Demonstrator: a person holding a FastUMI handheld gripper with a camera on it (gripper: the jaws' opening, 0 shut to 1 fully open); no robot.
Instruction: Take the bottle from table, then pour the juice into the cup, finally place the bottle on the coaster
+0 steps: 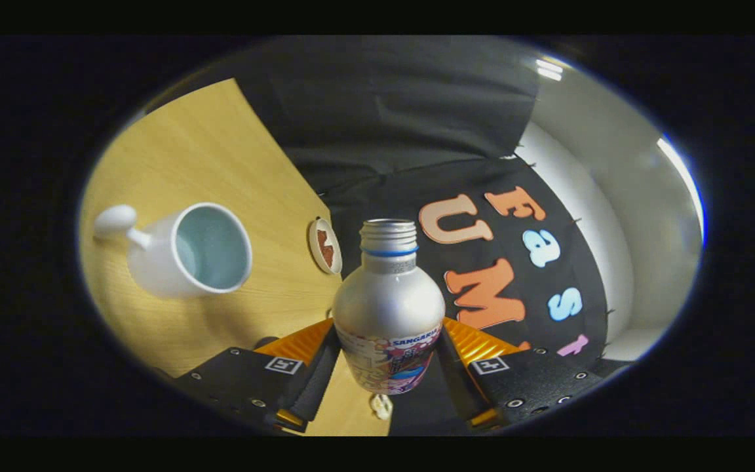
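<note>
A silver metal bottle [388, 308] with an open threaded neck and a printed label sits between my fingers, and my gripper [387, 357] is shut on its lower body. The whole scene leans, so the bottle is held tilted over the table. A white cup [184, 252] with a knobbed handle and a pale blue inside lies beyond the fingers to the left on the wooden table [207, 151]; its mouth faces me. A small round coaster [325, 246] with a white rim and a red-brown pattern lies just past the bottle's neck, between cup and bottle.
The table's far edge meets the black cloth wall [390, 111] close behind the coaster. A pale wall panel [587, 196] stands off to the right. A small white object [381, 406] lies on the table under the bottle.
</note>
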